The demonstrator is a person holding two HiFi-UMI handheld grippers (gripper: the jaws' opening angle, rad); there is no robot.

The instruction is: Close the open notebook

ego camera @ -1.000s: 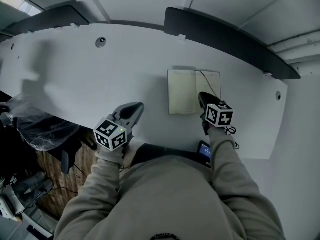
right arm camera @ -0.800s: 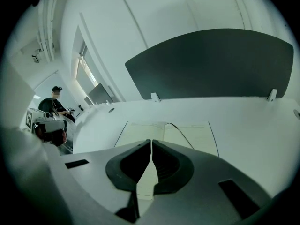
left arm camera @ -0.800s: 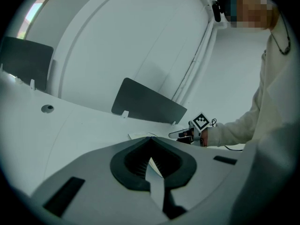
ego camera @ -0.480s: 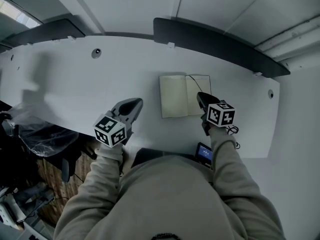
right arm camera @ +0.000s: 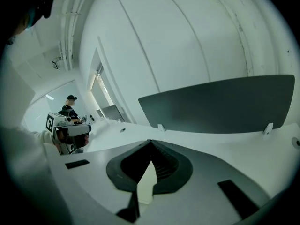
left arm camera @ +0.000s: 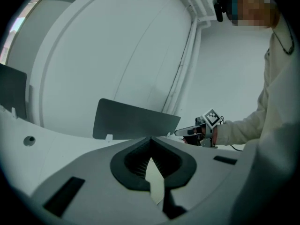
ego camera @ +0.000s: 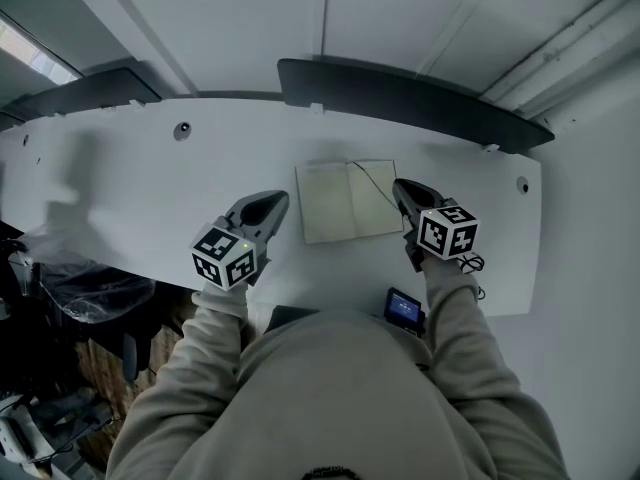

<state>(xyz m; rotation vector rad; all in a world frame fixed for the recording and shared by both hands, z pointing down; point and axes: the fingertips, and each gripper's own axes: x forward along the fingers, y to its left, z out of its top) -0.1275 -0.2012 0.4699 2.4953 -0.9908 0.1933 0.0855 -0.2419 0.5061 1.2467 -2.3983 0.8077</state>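
Plainly, the left gripper [ego camera: 272, 201] has its jaws closed tip to tip with nothing between them, as the left gripper view shows. The right gripper [ego camera: 401, 191] is the same in its own view: jaws together and empty. The notebook [ego camera: 346, 201] lies open and flat at the middle of the frame on the white surface [ego camera: 130, 178], between the two grippers, with a thin dark ribbon [ego camera: 375, 180] curving over its right page. The left gripper's tip sits just left of the notebook's left edge, apart from it. The right gripper's tip meets the notebook's right edge in the head view, though contact cannot be told. Bare surface runs wide toward the left of the frame. A dark panel [ego camera: 400, 93] lines the far edge above the notebook. A small dark device [ego camera: 404, 308] sits at the near edge, below the right gripper.
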